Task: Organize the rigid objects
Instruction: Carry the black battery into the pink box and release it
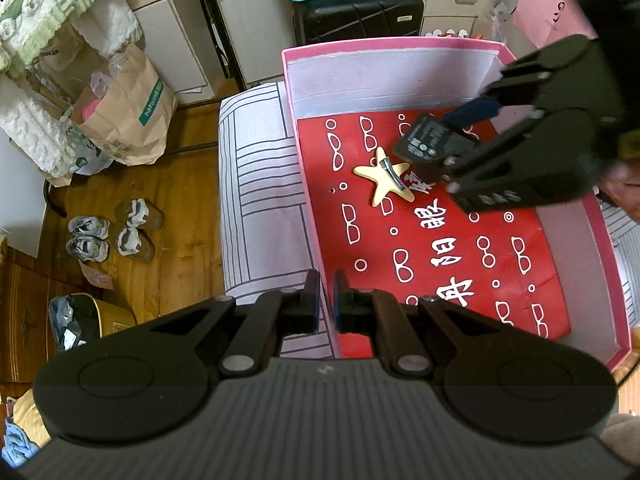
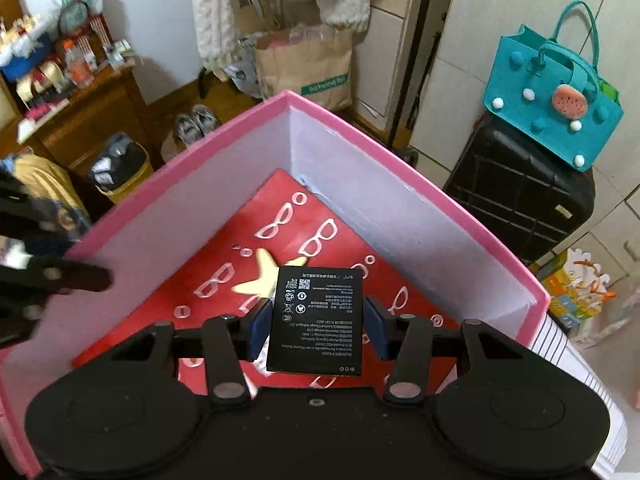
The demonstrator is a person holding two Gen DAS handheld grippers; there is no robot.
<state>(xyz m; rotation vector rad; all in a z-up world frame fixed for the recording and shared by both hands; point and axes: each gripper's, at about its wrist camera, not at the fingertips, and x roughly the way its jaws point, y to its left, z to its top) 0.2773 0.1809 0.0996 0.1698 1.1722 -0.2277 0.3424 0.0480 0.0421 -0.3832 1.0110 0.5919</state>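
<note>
A pink box (image 1: 392, 42) lined with red paper printed with glasses lies on a striped sheet. A cream star-shaped hair clip (image 1: 384, 176) lies on the red paper. My right gripper (image 1: 464, 148) hangs over the box's far right part, shut on a black phone battery (image 1: 432, 140) just right of the star. In the right wrist view the battery (image 2: 316, 320) sits label-up between the blue pads (image 2: 258, 320) of the right gripper (image 2: 316, 316), above the star clip (image 2: 260, 276). My left gripper (image 1: 326, 296) is shut on the box's near left wall (image 1: 320, 248).
The striped sheet (image 1: 256, 184) ends at a wooden floor with two pairs of shoes (image 1: 112, 232) and a brown paper bag (image 1: 128, 112). Behind the box stand a black suitcase (image 2: 516, 200) and a teal felt bag (image 2: 556, 100). A wooden cabinet (image 2: 80, 120) stands at far left.
</note>
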